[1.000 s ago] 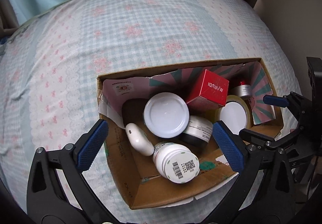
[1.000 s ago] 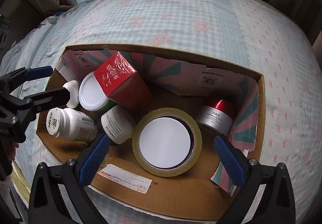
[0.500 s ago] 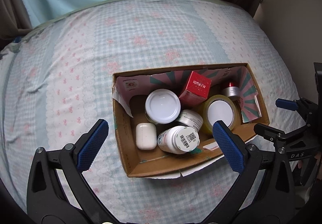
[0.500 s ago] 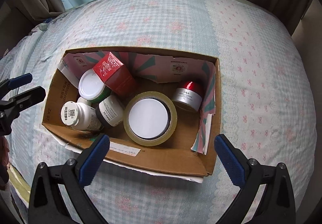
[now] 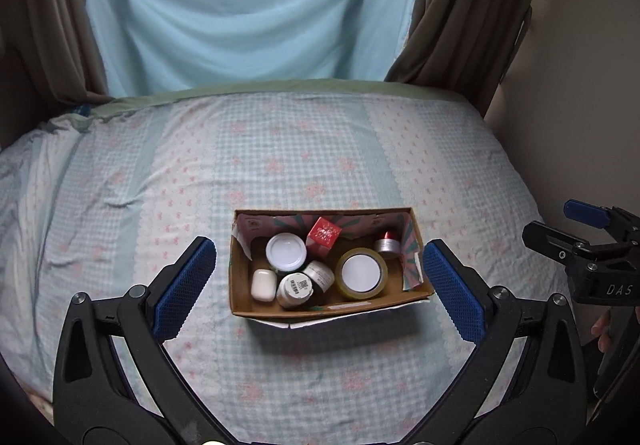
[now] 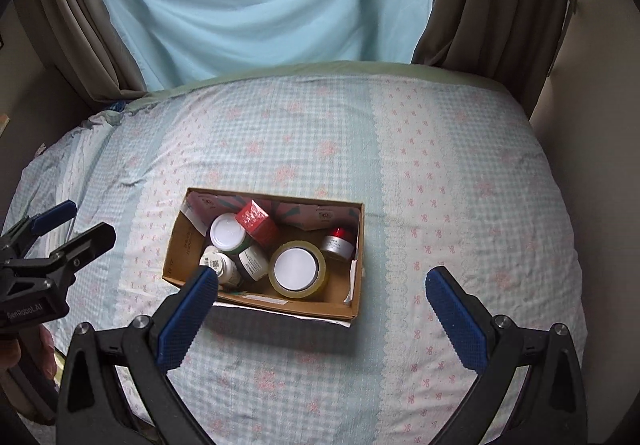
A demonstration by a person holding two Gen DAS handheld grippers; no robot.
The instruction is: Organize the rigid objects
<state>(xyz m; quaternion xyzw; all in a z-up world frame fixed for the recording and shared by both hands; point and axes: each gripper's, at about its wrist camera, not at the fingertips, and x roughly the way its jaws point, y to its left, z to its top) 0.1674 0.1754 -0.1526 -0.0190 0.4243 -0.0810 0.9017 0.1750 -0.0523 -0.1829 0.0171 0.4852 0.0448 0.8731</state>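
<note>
An open cardboard box sits on the bed. Inside it lie a roll of tape, a red carton, a white-lidded jar, a white pill bottle, a white earbud case, a dark jar and a red-capped silver jar. My left gripper is open and empty, high above the box. My right gripper is open and empty, also high above it.
The bed has a pale blue checked sheet with pink flowers. A light blue curtain and brown drapes hang behind it. A wall stands at the right. The right gripper shows at the left wrist view's edge.
Both grippers have pulled up and back from the box, which now looks much smaller. The objects in the box have not moved.
</note>
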